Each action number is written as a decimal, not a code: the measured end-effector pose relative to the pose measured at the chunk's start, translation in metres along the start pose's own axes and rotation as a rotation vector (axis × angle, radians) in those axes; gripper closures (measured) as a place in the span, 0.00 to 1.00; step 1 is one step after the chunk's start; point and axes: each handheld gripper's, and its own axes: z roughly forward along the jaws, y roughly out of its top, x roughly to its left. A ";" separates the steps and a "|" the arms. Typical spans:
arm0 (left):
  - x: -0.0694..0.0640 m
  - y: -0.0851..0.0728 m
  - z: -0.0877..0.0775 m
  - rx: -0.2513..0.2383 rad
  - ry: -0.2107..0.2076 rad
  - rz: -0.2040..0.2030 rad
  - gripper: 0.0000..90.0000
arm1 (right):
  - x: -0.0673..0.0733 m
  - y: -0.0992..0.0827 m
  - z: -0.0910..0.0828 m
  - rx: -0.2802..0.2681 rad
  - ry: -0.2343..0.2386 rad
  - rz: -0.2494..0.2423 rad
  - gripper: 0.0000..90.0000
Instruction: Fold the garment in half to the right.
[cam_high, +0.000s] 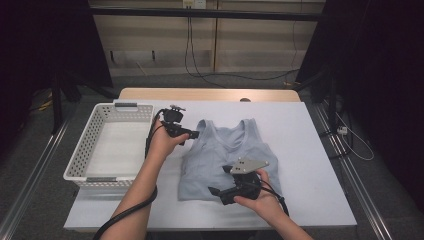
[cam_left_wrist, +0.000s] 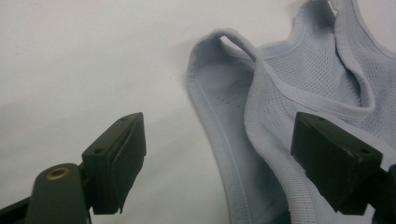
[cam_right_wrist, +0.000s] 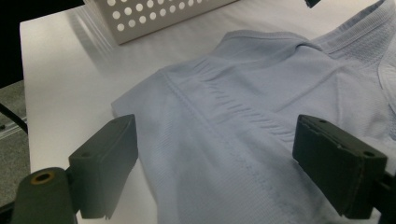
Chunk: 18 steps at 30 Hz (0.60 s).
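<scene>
Dark studio, white tabletop (cam_high: 310, 150) with a wooden strip along its far edge and cables on the floor beyond.

High view: light blue tank top (cam_high: 220, 150) lies flat near the tabletop's middle, straps toward the far edge, hem toward the near edge. White perforated basket (cam_high: 95, 145) sits at the left edge, nothing in it. Left gripper (cam_high: 192, 134) hangs over the top's left strap area, forearm coming in from the near-left corner, wrist bent so the gripper points right. Right gripper (cam_high: 215, 192) is low over the hem, pointing left, hand behind it near the near edge, grey plate on top.

Left gripper view: fingers (cam_left_wrist: 116, 158) stand wide apart, nothing clamped. Strap and armhole edge lie between and just ahead of them; right finger sits over the ribbed fabric, left one over bare tabletop. Whether the right finger touches cloth, can't tell.

Right gripper view: fingers (cam_right_wrist: 105, 163) also wide apart, nothing clamped. Lower body of the top runs between them, its hem corner just beyond the left finger, basket wall at the far end.

Read: looks like the pre-grasp step of a fold or a move to the basket, both grippers lined up on the left side of the garment. Next move likely calls for dropping each gripper to the cloth edge, closing on a single pinch of fabric at strap and hem, then lifting together so the top doesn't bunch.
</scene>
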 end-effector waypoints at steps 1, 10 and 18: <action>0.000 0.000 0.000 0.000 -0.002 -0.004 0.21 | 0.001 0.000 0.000 -0.001 0.000 -0.001 0.16; 0.002 -0.001 -0.004 0.002 -0.008 -0.011 0.20 | 0.006 0.004 0.008 -0.005 0.022 -0.021 0.17; 0.003 -0.004 -0.007 -0.003 -0.001 -0.015 0.20 | 0.017 0.008 0.022 0.007 0.073 -0.060 0.31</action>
